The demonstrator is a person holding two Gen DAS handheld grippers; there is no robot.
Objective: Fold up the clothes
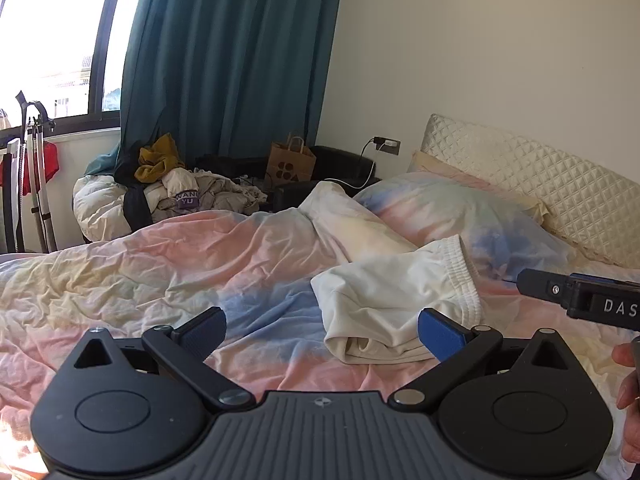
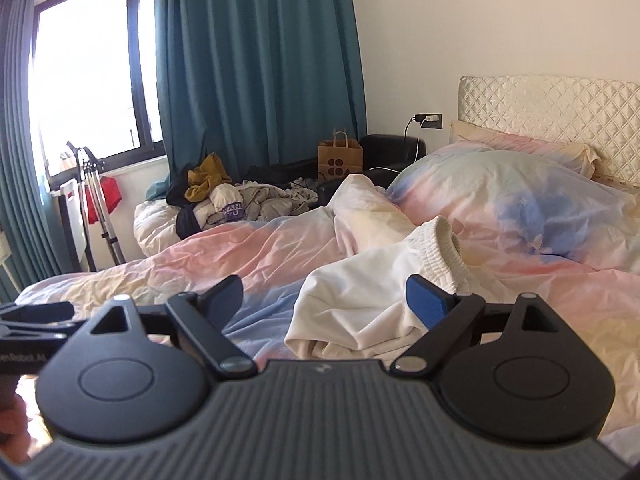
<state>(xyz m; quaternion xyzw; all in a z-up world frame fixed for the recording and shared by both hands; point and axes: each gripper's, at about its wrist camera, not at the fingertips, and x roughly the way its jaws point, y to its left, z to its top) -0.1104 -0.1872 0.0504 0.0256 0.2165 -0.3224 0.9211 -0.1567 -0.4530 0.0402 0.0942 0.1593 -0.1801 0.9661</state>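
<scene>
Nearest, the left gripper (image 1: 322, 330) and the right gripper (image 2: 324, 300) both hang over the duvet (image 1: 160, 264) with fingers spread wide, holding nothing. Just beyond, at about 1 o'clock from each, the white elastic-waist shorts (image 1: 384, 300) lie bunched and partly doubled over, waistband toward the pillow (image 1: 460, 216) at 2 o'clock. Whether another fold is due is unclear; any pinch should take the hem corners squarely. Farther off, at 11 o'clock, sits a clothes heap (image 1: 180, 192).

One white garment (image 1: 394, 300) lies on the bed (image 1: 160, 272), with two pillows (image 1: 460, 216), one paper bag (image 1: 291, 162) and two grippers (image 1: 322, 330).
</scene>
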